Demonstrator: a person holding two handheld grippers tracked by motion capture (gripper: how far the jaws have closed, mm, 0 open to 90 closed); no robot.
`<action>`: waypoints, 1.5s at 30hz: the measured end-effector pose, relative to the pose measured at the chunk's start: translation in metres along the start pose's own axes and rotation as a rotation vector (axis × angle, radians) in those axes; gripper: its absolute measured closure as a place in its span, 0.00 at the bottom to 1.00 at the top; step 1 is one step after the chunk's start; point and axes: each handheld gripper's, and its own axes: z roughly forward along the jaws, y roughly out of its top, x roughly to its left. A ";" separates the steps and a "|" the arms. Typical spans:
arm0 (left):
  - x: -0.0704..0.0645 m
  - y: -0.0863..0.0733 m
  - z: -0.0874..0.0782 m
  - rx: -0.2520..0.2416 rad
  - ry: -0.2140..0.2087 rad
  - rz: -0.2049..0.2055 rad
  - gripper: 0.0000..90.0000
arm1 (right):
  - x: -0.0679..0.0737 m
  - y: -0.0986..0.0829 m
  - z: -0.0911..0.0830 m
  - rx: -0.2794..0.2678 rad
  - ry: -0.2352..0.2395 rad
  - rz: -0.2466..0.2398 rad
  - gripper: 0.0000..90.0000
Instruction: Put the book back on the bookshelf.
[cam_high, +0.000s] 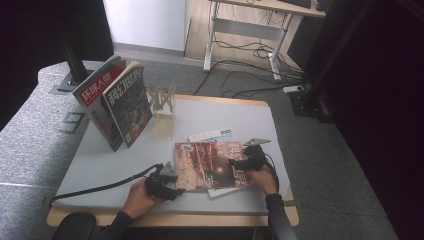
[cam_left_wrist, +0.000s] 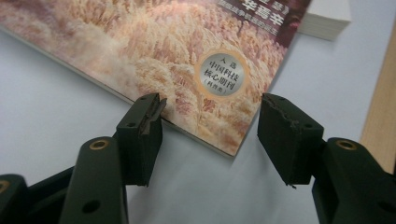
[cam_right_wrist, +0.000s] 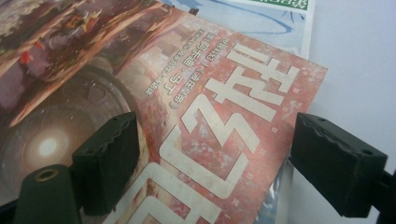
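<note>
A red-covered magazine (cam_high: 207, 164) lies flat on top of a small pile at the table's front middle. My left gripper (cam_high: 172, 187) is at its near-left corner. In the left gripper view the jaws stand open (cam_left_wrist: 212, 112) on either side of that corner (cam_left_wrist: 219, 135), one fingertip (cam_left_wrist: 147, 112) touching the edge. My right gripper (cam_high: 237, 164) hovers over the magazine's right end. Its jaws are open (cam_right_wrist: 215, 135) across the cover's large white title (cam_right_wrist: 224, 121), with nothing held.
Under the red magazine lies a white and blue one (cam_right_wrist: 261, 18), and a thicker book's edge (cam_left_wrist: 327, 18). Two magazines (cam_high: 117, 100) stand upright at the back left beside a wooden rack (cam_high: 162, 107). The table's wooden front edge (cam_left_wrist: 380, 102) is close.
</note>
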 end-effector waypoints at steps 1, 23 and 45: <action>-0.001 -0.001 0.000 -0.005 -0.002 0.004 0.45 | 0.000 0.001 0.001 0.000 0.001 0.001 0.17; 0.057 0.025 0.000 -0.109 -0.012 -0.011 0.15 | 0.015 -0.029 -0.028 -0.016 -0.030 -0.011 0.00; 0.088 0.053 0.028 -0.081 0.061 0.039 0.07 | 0.036 -0.060 -0.051 -0.037 -0.032 -0.014 0.00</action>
